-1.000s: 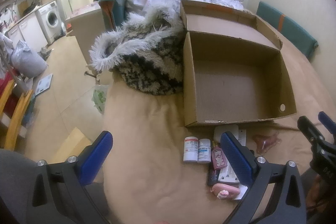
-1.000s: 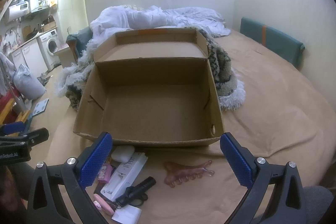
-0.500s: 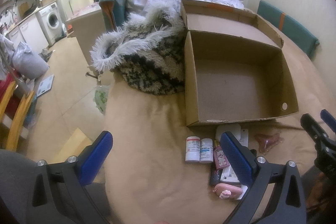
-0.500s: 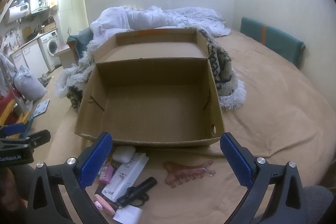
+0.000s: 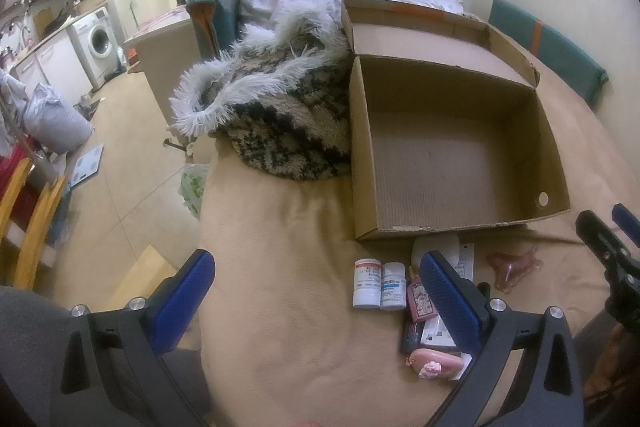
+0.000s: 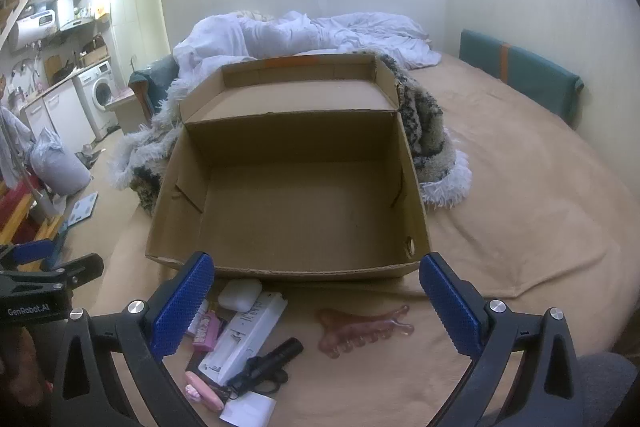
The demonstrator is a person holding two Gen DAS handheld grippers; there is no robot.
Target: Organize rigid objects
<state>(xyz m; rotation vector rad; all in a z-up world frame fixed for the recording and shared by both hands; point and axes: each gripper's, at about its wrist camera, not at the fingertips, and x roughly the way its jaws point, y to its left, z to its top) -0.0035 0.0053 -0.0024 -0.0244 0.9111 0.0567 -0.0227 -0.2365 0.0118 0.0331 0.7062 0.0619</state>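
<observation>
Right tongs (image 6: 316,303) gape above the clutter fronting the open cardboard box (image 6: 288,271).

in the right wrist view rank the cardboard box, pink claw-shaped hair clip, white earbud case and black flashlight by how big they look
1. Open brown cardboard box
2. Translucent pink claw-shaped hair clip
3. Black flashlight, close to the clip; unsure
4. White rounded earbud case

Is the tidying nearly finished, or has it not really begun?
It has barely begun. Done: nothing, the cardboard box is empty. In hand: nothing, the left tongs and right tongs are both open. Left: everything lying on the bed in front of the box, the two white pill bottles, white case, long white box, black flashlight and pinkish comb-shaped tool.
</observation>
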